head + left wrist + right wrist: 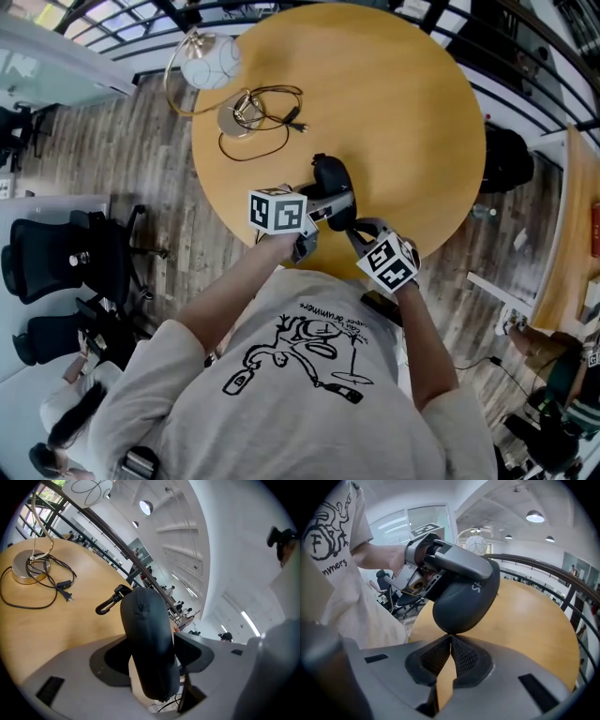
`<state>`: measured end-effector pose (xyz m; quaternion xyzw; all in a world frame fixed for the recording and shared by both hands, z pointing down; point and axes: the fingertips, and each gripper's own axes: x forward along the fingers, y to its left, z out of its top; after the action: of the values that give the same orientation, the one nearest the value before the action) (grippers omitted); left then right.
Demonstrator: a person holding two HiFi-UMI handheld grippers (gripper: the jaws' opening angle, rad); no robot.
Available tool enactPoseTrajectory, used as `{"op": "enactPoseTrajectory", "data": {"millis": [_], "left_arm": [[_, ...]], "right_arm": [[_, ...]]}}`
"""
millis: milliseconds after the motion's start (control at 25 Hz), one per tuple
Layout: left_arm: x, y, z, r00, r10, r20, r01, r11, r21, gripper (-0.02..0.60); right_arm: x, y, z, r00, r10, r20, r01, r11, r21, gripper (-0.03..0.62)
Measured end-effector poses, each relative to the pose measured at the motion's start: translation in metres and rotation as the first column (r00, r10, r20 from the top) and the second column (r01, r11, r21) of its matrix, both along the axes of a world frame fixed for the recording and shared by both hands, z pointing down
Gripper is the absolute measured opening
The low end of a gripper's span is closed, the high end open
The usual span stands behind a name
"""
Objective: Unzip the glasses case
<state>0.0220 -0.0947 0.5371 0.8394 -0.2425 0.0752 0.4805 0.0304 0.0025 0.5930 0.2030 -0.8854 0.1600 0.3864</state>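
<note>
glasses case (pixel 332 177) is off the table (pixel 412 112), held in the air over its near edge; lamp (pixel 208 64) and cable (pixel 265 120) sit well apart, by the far left edge

left claw (pixel 152 651) is spread wide and clamped across the case's body, pads on both flanks. right claw (pixel 450 637) is pinched fully together right at the case's rounded end, tips touching the shell (probably on the zip pull, but that's too small to confirm in any view)

handling, my read: light, semi-rigid moulded shell with a fabric skin, so it takes a firm squeeze across the middle without collapsing. Not fragile, not very slippery. Body grip belongs mid-length, clear of the zip line. The pull tab is the only sensible hold for the other claw, and it's small and floppy, so a jerk could slip it out. Pull along the seam, not away from it

views: left gripper view alone shows the carabiner clip (pixel 110 602) at the case's far end and the case running lengthwise out between the pads. right gripper view alone shows the pinch at the case's end, plus the left claw wrapped over the top. head view only gives placement over the table, claw tips too small there to read
</note>
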Motion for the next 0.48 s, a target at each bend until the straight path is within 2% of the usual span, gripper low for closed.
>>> {"op": "enactPoseTrajectory", "data": {"millis": [200,320,480], "left_arm": [[0.009,0.001,0.000,1.000,0.023,-0.003,-0.023,1.000,0.015,0.284],[0.009,0.003,0.004,1.000,0.019,-0.014,-0.019,1.000,-0.004,0.291],[0.009,0.005,0.005,0.999,0.018,-0.037,-0.019,0.999,-0.028,0.265]], "right_arm": [[-0.014,0.005,-0.008,0.997,-0.071,-0.005,0.071,0.996,0.050,0.023],[-0.020,0.007,-0.011,0.994,-0.109,-0.010,0.110,0.991,0.076,0.021],[-0.022,0.011,-0.010,0.991,-0.134,-0.018,0.135,0.987,0.083,0.021]]}}
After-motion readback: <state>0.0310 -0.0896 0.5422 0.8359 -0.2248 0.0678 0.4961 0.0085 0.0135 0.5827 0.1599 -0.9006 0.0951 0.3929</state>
